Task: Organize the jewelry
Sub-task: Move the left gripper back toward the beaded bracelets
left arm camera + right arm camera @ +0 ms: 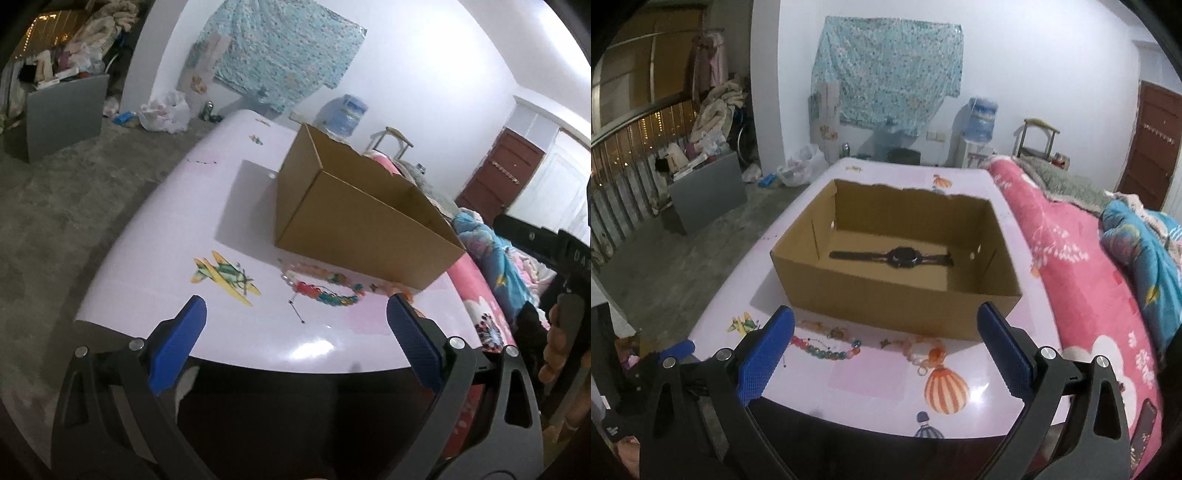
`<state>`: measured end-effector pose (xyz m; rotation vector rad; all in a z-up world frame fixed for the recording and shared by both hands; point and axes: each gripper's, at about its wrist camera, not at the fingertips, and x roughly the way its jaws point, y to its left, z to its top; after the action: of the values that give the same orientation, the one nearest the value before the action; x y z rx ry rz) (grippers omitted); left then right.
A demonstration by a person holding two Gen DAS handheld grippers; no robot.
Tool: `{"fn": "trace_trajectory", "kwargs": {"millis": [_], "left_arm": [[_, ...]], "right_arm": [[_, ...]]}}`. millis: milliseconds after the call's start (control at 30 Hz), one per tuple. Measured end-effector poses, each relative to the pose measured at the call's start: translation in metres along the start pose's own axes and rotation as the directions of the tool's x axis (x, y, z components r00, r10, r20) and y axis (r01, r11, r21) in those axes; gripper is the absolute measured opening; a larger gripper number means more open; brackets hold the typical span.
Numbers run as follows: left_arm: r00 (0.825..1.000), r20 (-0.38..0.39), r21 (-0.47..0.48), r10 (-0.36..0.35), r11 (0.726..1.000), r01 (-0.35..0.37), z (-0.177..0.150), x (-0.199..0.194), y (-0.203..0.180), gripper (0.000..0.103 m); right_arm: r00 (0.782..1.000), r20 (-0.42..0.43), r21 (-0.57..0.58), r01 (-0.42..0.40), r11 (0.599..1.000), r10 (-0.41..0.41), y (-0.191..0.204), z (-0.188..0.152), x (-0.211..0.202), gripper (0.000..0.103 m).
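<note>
The left gripper (295,306) has its jaws wide apart, holding nothing. The right gripper (886,314) has its jaws wide apart too, and holds nothing. Just past them, on the pale pink worktop (868,376), lie a bead bracelet (823,349) and a peach bead string (919,350). Behind these sits an open cardboard box (886,295). A black watch (897,256) lies flat inside it. A pink blanket (1082,280) is beside the worktop.

Both grippers look alike. The left gripper (295,314) has black angular arms with silver screws. Its fingers (177,350) wear blue, cross-hatched pads.
</note>
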<state>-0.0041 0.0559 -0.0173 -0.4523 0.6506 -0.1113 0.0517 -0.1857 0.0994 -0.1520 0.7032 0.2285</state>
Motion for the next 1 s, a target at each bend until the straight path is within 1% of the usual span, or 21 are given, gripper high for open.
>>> {"fn": "trace_trajectory", "kwargs": {"millis": [100, 233, 400, 567, 633, 733, 867, 967, 1000], "left_arm": [[1.0, -0.011, -0.009, 0.014, 1.0, -0.014, 0.002, 0.004, 0.005, 0.095], [0.999, -0.041, -0.042, 0.0, 0.999, -0.002, 0.002, 0.012, 0.013, 0.095], [0.998, -0.062, -0.049, 0.029, 0.998, -0.032, 0.001, 0.022, 0.015, 0.095], [0.998, -0.039, -0.032, 0.046, 0.998, -0.047, 0.001, 0.022, 0.012, 0.094], [0.998, -0.019, -0.026, 0.058, 0.998, -0.059, -0.001, 0.019, 0.011, 0.094], [0.998, -0.017, -0.018, 0.061, 0.998, -0.061, -0.003, 0.02, 0.01, 0.094], [0.999, -0.016, 0.037, 0.044, 0.998, -0.043, -0.01, 0.022, 0.002, 0.094], [0.999, -0.024, 0.088, 0.024, 0.996, -0.022, -0.013, 0.025, -0.007, 0.094], [1.0, -0.029, 0.114, 0.01, 0.993, -0.007, -0.014, 0.027, -0.011, 0.094]], "right_arm": [[1.0, -0.012, -0.013, -0.003, 1.0, 0.003, 0.004, -0.001, 0.007, 0.096], [0.999, -0.027, 0.005, -0.035, 0.999, 0.035, 0.004, 0.001, 0.014, 0.096], [0.997, 0.004, 0.037, -0.071, 0.997, 0.071, -0.001, 0.002, 0.016, 0.096], [0.994, 0.055, 0.051, -0.099, 0.994, 0.096, -0.01, 0.0, 0.013, 0.096], [0.993, 0.077, 0.047, -0.096, 0.994, 0.092, -0.014, -0.004, 0.01, 0.096], [0.992, 0.08, 0.043, -0.1, 0.994, 0.096, -0.026, -0.018, 0.007, 0.096], [0.995, 0.039, 0.063, -0.098, 0.993, 0.096, -0.042, -0.039, 0.012, 0.096], [0.993, 0.013, 0.116, -0.114, 0.987, 0.114, -0.053, -0.054, 0.02, 0.096], [0.991, -0.001, 0.152, -0.134, 0.979, 0.136, -0.058, -0.061, 0.026, 0.096]]}}
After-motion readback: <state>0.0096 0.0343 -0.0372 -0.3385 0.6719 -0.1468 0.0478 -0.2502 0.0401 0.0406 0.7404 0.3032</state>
